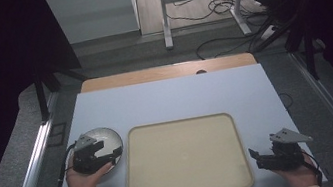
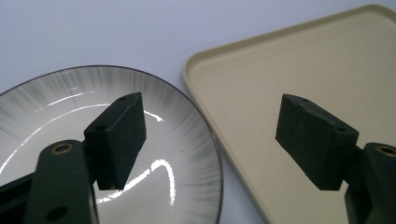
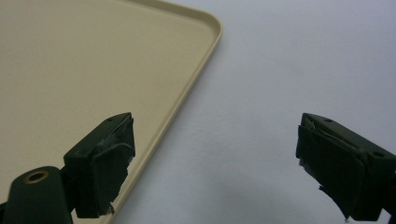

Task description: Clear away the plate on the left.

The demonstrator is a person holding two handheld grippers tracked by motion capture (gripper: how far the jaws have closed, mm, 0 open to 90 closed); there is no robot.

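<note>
left gripper (image 1: 113, 156) wide open, empty, over plate (image 1: 108, 135) lower left, likely lining up on rim by tray (image 1: 179, 124). right gripper (image 1: 258, 156) open, empty, parked lower right.

One plate (image 1: 103, 136) on the surface (image 1: 170, 98), and that's the only one: round, glossy, pale with a dark streaked rim, also clear in the left gripper view (image 2: 60, 107). One tray (image 1: 185, 159) too, beige with rounded corners, sitting just beside the plate; it shows in the left gripper view (image 2: 280, 70) and the right gripper view (image 3: 93, 60) as well. Two grippers now: the left gripper (image 1: 113, 156) over the plate, the right gripper (image 1: 254, 156) at the tray's other side. Each has two black fingers (image 2: 119, 135), so four fingers (image 3: 105, 161) in all. Two hands hold them, a left hand (image 1: 82, 177) and a right hand (image 1: 302, 177).
</note>
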